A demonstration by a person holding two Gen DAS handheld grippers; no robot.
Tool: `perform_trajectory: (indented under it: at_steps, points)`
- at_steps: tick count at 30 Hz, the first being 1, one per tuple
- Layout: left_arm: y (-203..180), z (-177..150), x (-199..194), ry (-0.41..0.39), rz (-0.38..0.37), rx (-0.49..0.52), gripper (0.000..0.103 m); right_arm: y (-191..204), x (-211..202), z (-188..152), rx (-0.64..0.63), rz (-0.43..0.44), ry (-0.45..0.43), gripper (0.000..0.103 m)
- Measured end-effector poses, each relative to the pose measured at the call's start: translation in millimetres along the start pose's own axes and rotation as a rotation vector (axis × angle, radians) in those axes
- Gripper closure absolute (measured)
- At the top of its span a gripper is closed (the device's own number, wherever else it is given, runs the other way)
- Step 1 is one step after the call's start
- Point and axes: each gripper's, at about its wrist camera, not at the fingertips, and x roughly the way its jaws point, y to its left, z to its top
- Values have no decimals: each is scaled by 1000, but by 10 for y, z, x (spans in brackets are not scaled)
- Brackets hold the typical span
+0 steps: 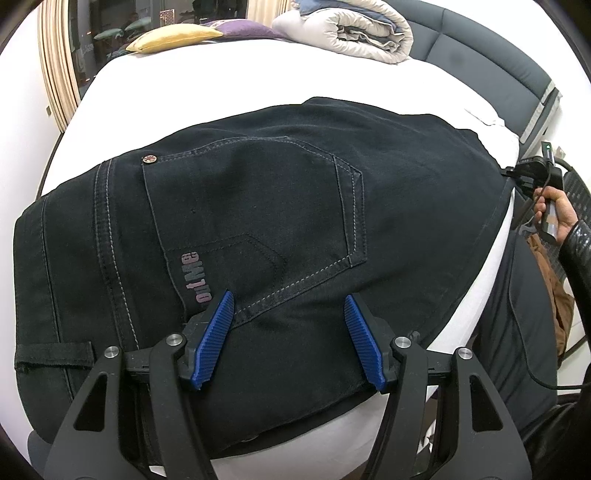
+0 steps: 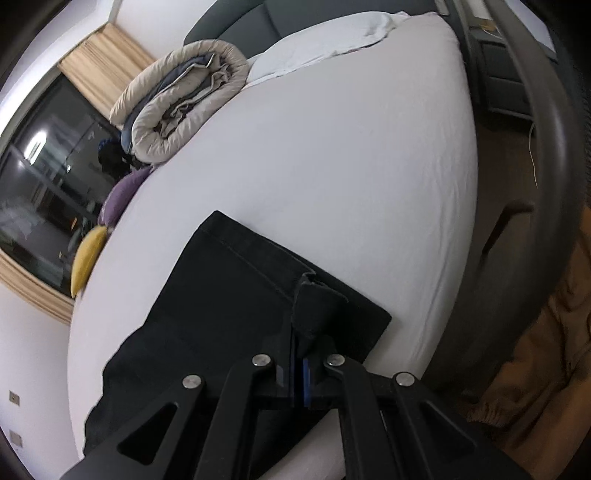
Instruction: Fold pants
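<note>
Lying flat on the white bed [image 1: 258,81], the black pants [image 1: 295,206] show a back pocket and waistband uppermost. Left tool [image 1: 289,314] hovers over the seat area, blue pads spread, nothing between them. Right tool [image 2: 297,363] is pressed together, pinching a raised fold of the pants' hem end near the mattress edge. A rolled duvet [image 2: 184,99] sits beyond.

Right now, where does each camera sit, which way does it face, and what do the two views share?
Left wrist: on the left gripper, jaws open, looking down at the pants seat and pocket; a hand shows at right.
Right wrist: on the right gripper, shut on the pants leg end, facing across the bed.
Shared: pants, bed, rolled duvet, yellow cushion.
</note>
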Motion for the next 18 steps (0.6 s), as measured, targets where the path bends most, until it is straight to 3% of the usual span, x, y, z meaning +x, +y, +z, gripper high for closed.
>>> perform_trajectory:
  at_steps: [7, 9, 10, 12, 15, 16, 18]
  points:
    - [-9, -28, -26, -5, 6, 1, 42, -41, 67, -3, -52, -14, 28, 102]
    - [-14, -35, -42, -9, 10, -3, 42, -4, 38, 18, -77, -48, 26, 97]
    - [-18, -42, -50, -11, 13, -6, 42, 43, -17, 22, -113, -102, 8, 93]
    - [-44, -57, -76, -16, 22, -3, 40, 148, -134, 16, -173, -214, -30, 56]
    - [-94, -89, -115, -17, 16, 8, 28, 327, -508, -36, -257, -334, -150, 47]
    - [-114, -102, -130, -17, 18, 11, 28, 386, -615, -68, -271, -335, -178, 45]
    - [-141, -117, -174, -21, 24, 5, 27, 541, -818, -163, -294, -240, -192, 43]
